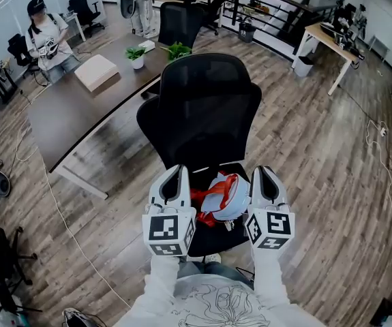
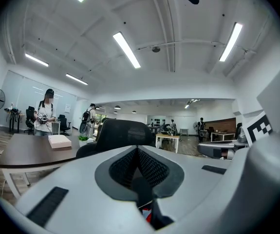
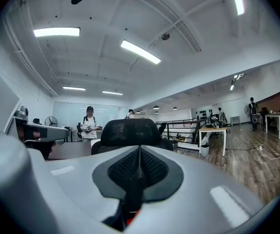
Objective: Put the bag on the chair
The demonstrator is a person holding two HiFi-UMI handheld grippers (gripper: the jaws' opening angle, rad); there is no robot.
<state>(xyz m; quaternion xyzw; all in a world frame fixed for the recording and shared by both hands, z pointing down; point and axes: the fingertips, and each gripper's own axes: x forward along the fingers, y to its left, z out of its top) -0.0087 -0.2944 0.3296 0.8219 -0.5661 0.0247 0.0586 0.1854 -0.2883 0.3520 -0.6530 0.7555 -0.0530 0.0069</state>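
Observation:
A light blue bag (image 1: 228,197) with red straps hangs just above the seat of a black mesh office chair (image 1: 202,107), between my two grippers. In the head view my left gripper (image 1: 176,174) is at the bag's left side, where a red strap (image 1: 199,197) runs toward it. My right gripper (image 1: 264,174) is at the bag's right side. In the left gripper view the jaws (image 2: 139,168) stand closed on a dark strip, with red showing below. The right gripper view shows the same: jaws (image 3: 139,168) shut on a dark strip with red beneath. The chair's backrest (image 2: 122,133) (image 3: 130,130) rises ahead in both.
A long dark desk (image 1: 66,114) stands left of the chair and carries a beige box (image 1: 97,71) and small potted plants (image 1: 136,55). A person (image 1: 46,36) stands at the far left. A cable (image 1: 59,216) trails over the wooden floor. A light table (image 1: 328,39) and a railing (image 1: 270,12) are at the back right.

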